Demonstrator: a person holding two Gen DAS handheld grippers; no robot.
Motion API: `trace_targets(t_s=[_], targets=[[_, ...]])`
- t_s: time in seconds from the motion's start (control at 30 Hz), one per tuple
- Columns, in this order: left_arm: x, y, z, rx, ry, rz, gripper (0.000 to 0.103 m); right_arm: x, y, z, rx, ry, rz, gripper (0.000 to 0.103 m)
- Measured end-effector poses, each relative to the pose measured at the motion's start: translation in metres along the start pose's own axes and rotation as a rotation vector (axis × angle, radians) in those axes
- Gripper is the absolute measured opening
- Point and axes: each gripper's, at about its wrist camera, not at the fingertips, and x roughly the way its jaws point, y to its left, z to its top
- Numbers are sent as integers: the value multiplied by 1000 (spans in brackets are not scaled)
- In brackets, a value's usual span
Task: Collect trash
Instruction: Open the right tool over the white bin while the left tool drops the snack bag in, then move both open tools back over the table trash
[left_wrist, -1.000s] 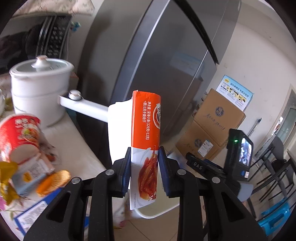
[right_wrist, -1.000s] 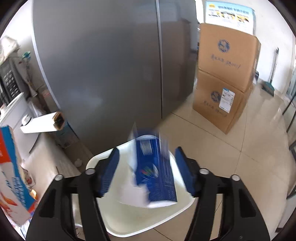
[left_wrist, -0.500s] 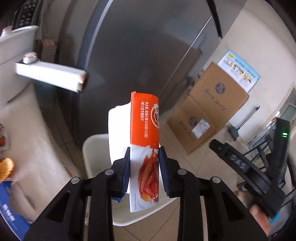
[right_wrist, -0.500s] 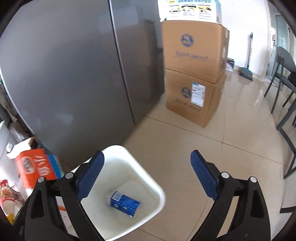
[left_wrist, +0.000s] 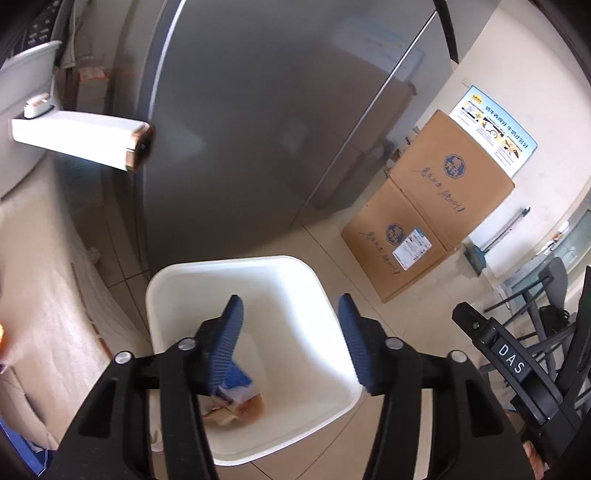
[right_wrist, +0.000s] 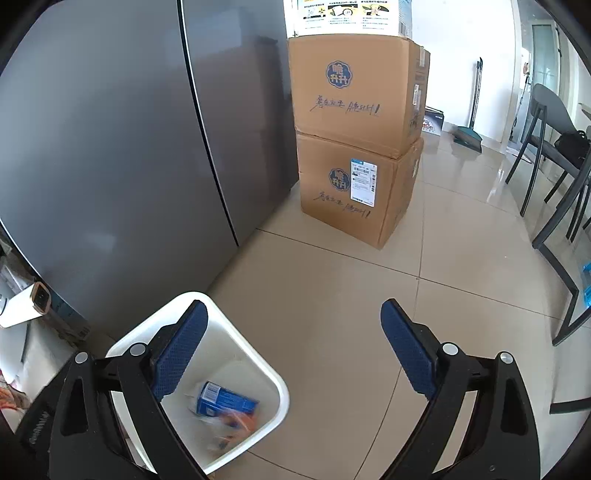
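Note:
A white trash bin (left_wrist: 325, 291) stands on the tiled floor by the grey fridge; it also shows in the right wrist view (right_wrist: 273, 380). My left gripper (left_wrist: 290, 343) is open and empty, right above the bin. In the bin lie a blue carton (right_wrist: 225, 402) and an orange-and-white snack packet (right_wrist: 236, 424), blurred; they show in the left wrist view as blue (left_wrist: 236, 376) and tan scraps (left_wrist: 251, 406). My right gripper (right_wrist: 291, 347) is wide open and empty, above the floor at the bin's right edge.
The grey fridge (right_wrist: 129, 147) rises behind the bin. Two stacked cardboard boxes (right_wrist: 354, 140) stand to its right. A table edge with a beige cloth (left_wrist: 44, 266) is on the left, with a white pot handle (left_wrist: 81, 138) sticking out. Chairs (right_wrist: 554, 155) stand at far right.
My left gripper has opened and let go of the orange snack packet, which has dropped into the bin. My right gripper has stayed open and drifted slightly right.

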Motion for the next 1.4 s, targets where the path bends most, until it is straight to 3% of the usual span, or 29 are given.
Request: trace_targets(t_s=[0.4, 0.63, 1.07, 1.4], targets=[[-75, 14, -11, 35, -145, 136, 65, -55, 37, -15, -103, -100, 88, 91], [-124, 52, -20, -37, -195, 195, 67, -89, 60, -29, -114, -153, 170, 94], [-204, 106, -33, -103, -302, 284, 71, -136, 127, -64, -260, -217, 295, 96], [-239, 152, -44, -166, -331, 356, 71, -161, 170, -86, -337, -231, 364, 96]])
